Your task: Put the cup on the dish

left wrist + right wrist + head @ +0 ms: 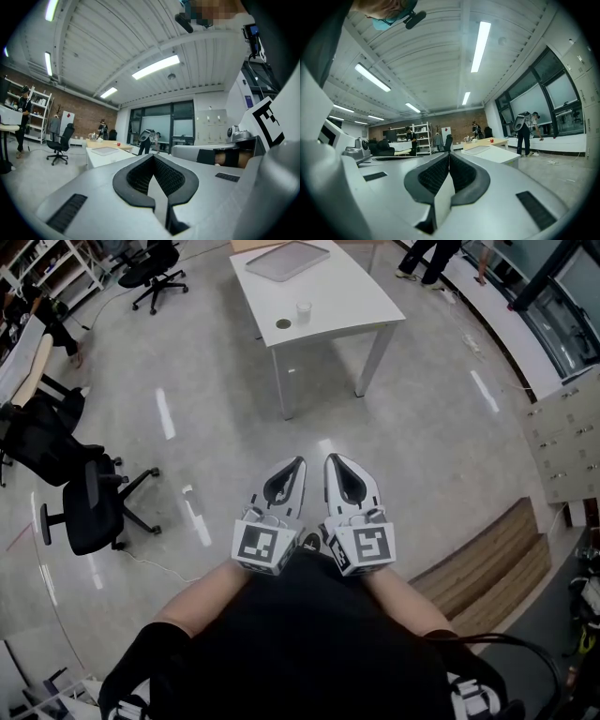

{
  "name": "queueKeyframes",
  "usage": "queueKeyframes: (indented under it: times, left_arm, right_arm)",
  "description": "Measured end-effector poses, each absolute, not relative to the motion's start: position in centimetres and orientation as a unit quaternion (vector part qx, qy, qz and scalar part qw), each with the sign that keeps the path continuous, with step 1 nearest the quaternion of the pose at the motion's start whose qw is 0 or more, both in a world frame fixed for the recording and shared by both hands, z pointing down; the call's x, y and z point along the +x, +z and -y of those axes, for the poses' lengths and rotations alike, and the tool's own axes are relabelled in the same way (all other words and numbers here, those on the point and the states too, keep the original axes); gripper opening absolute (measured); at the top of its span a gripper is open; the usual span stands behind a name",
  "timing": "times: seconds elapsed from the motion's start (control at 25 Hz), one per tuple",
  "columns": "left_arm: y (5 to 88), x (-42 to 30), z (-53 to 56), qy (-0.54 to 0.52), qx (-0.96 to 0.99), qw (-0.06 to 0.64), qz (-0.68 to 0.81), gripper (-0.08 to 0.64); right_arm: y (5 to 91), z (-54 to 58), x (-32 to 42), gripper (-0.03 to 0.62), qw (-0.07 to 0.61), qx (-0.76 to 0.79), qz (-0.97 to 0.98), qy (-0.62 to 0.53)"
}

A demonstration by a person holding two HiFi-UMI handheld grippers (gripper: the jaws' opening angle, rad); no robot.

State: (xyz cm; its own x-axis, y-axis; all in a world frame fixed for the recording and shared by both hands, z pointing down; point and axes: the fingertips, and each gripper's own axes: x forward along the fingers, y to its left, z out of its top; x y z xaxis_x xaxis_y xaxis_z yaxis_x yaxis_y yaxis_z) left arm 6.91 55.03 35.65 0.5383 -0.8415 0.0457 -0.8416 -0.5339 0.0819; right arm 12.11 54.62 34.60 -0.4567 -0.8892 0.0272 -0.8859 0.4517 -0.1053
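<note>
A clear cup [303,311] stands on the near part of a white table [352,301], far ahead of me. Just to its left lies a small dark round dish [283,323]. Both grippers are held side by side close to my body, over the bare floor and well short of the table. My left gripper [301,462] is shut with nothing in it, its pads meeting at the tip [152,155]. My right gripper [332,458] is likewise shut and empty [449,153]. The table shows small and distant in both gripper views [105,152] [490,152].
A grey tray [287,259] lies at the far end of the table. Black office chairs [89,507] [159,273] stand at the left. A person [427,259] stands beyond the table at the right. Wooden steps [487,559] and lockers [567,442] line the right side.
</note>
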Motion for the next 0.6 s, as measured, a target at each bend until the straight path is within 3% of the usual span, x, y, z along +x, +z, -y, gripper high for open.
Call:
queueKeyframes:
  times: [0.6]
  left_arm:
    - [37.8,3.0,-45.7,0.014,0.869,0.073,0.49,-0.003]
  right_arm:
    - [37.3,-45.5,7.9,0.012,-0.01,-0.511,-0.856,-0.074]
